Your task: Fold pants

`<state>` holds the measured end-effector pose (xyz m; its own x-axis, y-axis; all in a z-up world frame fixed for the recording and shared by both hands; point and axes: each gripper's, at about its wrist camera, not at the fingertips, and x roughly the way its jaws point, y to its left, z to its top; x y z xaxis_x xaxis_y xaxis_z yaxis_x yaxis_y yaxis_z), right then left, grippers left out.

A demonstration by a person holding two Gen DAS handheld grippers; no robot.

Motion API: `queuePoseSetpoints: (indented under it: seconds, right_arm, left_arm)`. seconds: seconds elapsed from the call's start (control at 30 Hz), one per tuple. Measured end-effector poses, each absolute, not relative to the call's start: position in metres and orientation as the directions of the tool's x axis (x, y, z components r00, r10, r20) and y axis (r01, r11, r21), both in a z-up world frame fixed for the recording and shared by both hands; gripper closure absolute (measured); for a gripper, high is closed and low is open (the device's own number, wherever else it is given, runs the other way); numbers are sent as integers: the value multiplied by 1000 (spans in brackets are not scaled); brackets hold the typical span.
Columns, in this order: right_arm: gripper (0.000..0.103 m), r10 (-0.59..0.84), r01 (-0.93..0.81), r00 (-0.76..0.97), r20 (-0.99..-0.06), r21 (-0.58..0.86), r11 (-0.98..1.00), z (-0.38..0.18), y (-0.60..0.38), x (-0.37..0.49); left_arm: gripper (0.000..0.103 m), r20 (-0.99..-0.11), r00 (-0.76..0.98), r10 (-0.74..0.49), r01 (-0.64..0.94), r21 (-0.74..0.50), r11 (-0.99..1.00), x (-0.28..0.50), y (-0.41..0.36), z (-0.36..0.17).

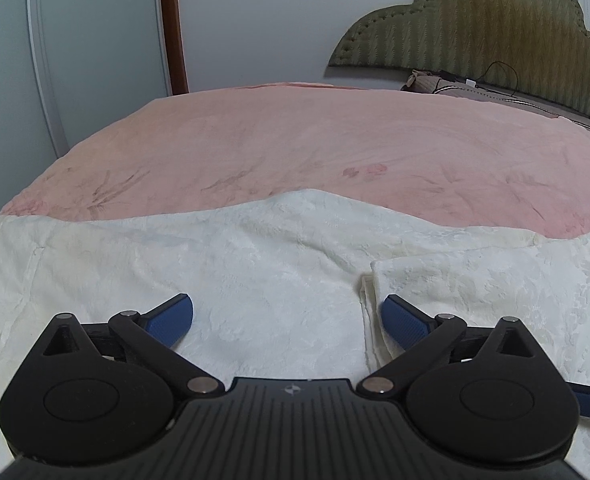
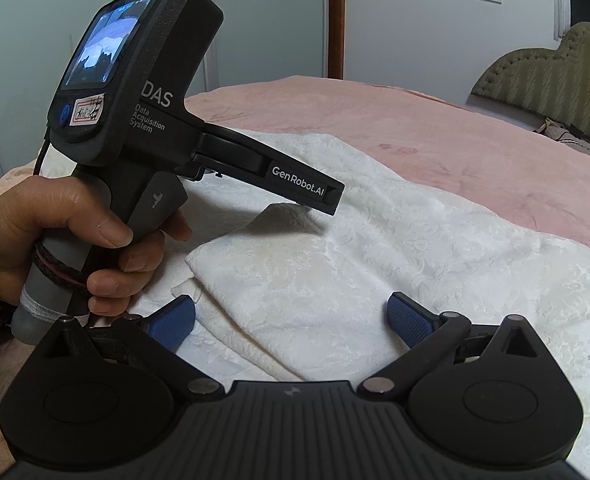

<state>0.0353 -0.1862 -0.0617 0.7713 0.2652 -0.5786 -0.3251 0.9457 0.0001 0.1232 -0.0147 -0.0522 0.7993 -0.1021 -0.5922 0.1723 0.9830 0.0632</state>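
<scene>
Pants point(image 1: 255, 280), white and part-folded, lie flat on the pink bed point(image 1: 295, 140) at my 12 o'clock; left gripper point(image 1: 287, 320) and right gripper point(image 2: 291, 320) hover spread and empty, presumably poised to pinch the next fold.

Both wrist cameras sit low and close over the white pants point(image 1: 255, 248), facing across the pink bed point(image 1: 295, 140) toward the headboard point(image 1: 475, 28); the right view also catches the left claw point(image 2: 331, 200).
</scene>
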Motion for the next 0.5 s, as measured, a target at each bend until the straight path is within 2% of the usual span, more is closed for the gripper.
queuePoseSetpoints:
  seconds: [0.27, 0.4, 0.5]
  right_arm:
    - [0, 258, -318, 796, -548, -14, 948, -60, -185, 30]
    - [0, 243, -306, 838, -489, -51, 951, -55, -179, 17]
    - [0, 294, -358, 837, -461, -56, 932, -47, -161, 15]
  left_arm:
    - [1, -603, 789, -122, 187, 46, 981, 122, -10, -49]
    - [5, -623, 761, -183, 200, -44, 979, 106, 19, -37]
    - [5, -621, 765, -172, 154, -83, 985, 90, 56, -27]
